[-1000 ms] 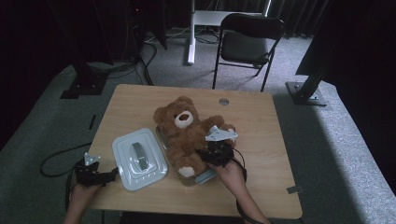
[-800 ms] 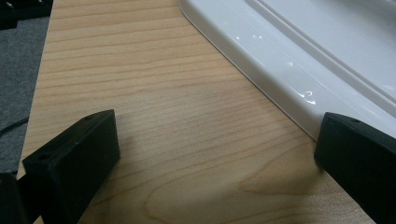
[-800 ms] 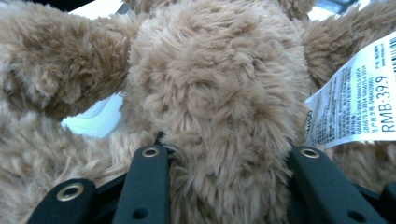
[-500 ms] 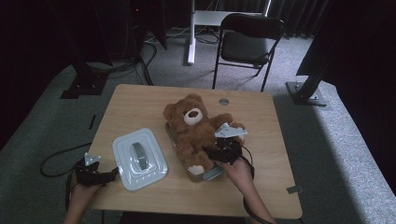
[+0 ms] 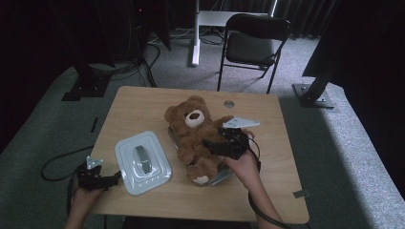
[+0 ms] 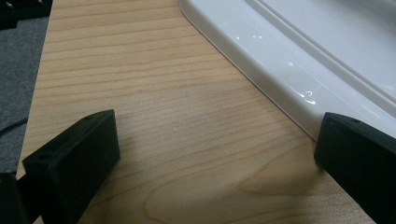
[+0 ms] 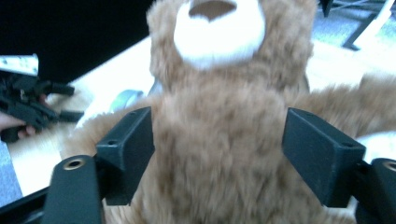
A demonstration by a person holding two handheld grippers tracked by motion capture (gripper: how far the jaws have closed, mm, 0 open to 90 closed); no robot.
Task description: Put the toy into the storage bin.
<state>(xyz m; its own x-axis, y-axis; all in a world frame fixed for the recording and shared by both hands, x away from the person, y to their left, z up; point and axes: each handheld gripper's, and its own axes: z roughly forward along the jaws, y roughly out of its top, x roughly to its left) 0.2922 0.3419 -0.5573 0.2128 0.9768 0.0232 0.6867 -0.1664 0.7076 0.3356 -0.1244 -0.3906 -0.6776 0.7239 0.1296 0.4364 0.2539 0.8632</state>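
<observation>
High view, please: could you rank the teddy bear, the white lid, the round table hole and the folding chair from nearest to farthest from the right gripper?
From the right gripper:
1. Teddy bear, right at its jaws, lying on a container.
2. White lid, to the left on the table.
3. Round table hole, beyond the bear; close to the lid's rank.
4. Folding chair, on the floor behind the table.

Your teddy bear (image 5: 193, 138) lies on a tray (image 5: 220, 175) near the table's (image 5: 143, 102) middle, head toward the far edge. Left of it rests the lid (image 5: 142, 162). Beyond the table's far edge stands a chair (image 5: 253, 45).
</observation>
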